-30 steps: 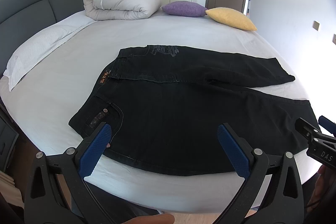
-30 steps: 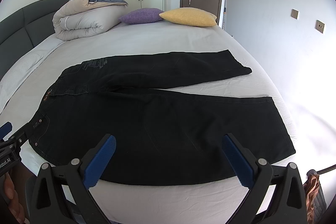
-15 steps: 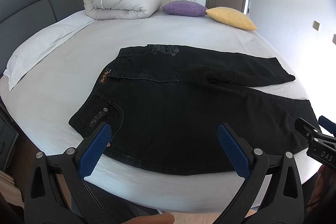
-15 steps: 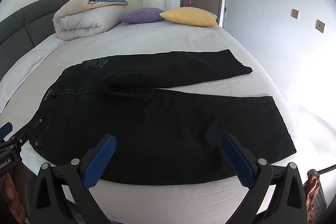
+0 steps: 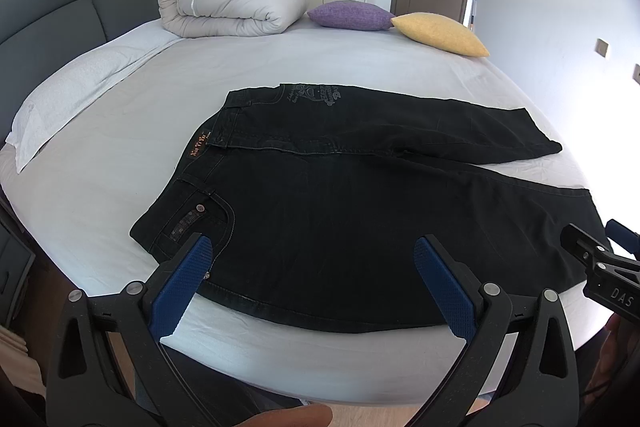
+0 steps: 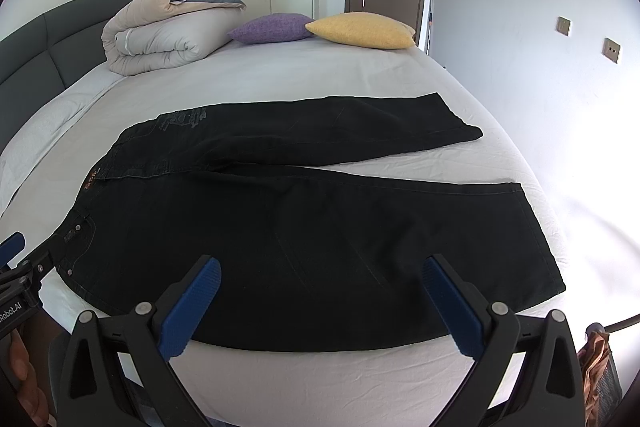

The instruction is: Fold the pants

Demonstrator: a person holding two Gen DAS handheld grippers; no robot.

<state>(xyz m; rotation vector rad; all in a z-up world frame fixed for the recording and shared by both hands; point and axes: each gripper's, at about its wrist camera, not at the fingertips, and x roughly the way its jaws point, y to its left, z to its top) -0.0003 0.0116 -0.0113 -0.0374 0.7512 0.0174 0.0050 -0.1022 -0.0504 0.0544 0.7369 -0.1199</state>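
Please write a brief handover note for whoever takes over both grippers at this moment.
Left gripper: open, empty, held at the near bed edge by the waistband end.
Right gripper: open, empty, held near the leg end.
Black denim pants: spread flat on the white-sheeted bed, waistband to the left, legs splayed apart to the right.
Done: pants laid out; no fold made.
Left: bring one leg over the other, then fold lengthwise.
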